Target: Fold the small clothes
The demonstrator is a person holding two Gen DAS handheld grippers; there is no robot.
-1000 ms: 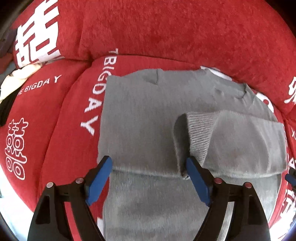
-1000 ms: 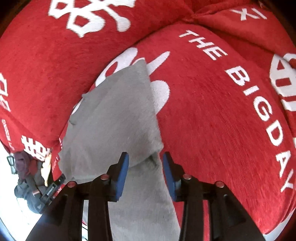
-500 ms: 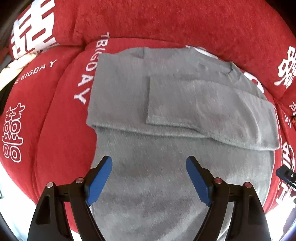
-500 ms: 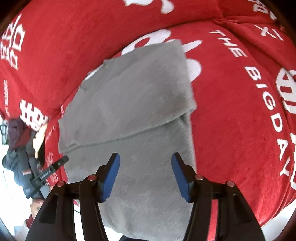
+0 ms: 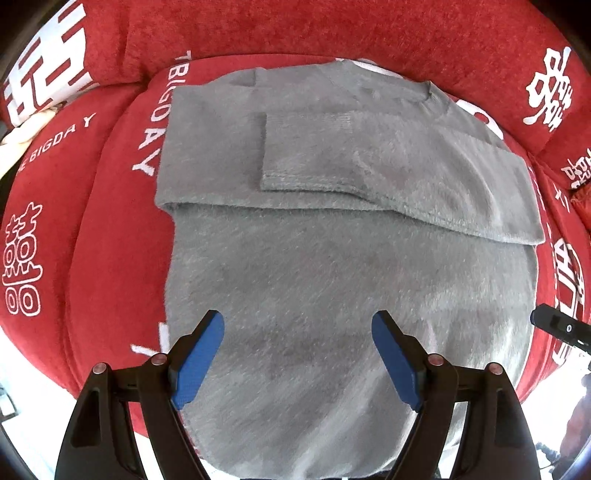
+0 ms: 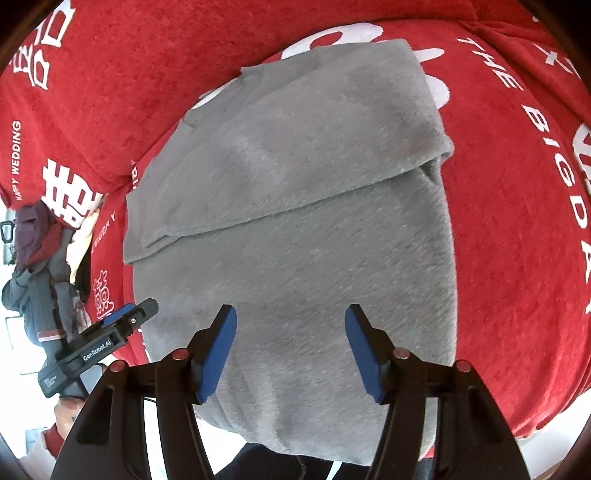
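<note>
A grey fuzzy sweater (image 5: 332, 266) lies flat on a red sofa seat (image 5: 110, 236), neck toward the backrest. Both sleeves are folded across the chest; the top sleeve (image 5: 369, 162) ends in a ribbed cuff near the middle. My left gripper (image 5: 297, 325) hangs open above the sweater's lower body, nothing between its blue pads. In the right wrist view the same sweater (image 6: 295, 240) fills the middle, its folded sleeve band (image 6: 295, 140) running across it. My right gripper (image 6: 291, 317) hovers over the lower body too; its jaws are opening and hold nothing.
Red back cushions (image 5: 332, 33) with white lettering rise behind the sweater. A heap of dark clothes (image 6: 33, 229) and a cream cloth (image 5: 22, 129) lie at the left end. The left tool's black body (image 6: 92, 350) and a person's hand (image 6: 66, 410) show at lower left.
The left gripper has let go of the sleeve cuff, which now lies flat on the chest. Both grippers have drawn back toward the hem. The right jaws have spread wider.
</note>
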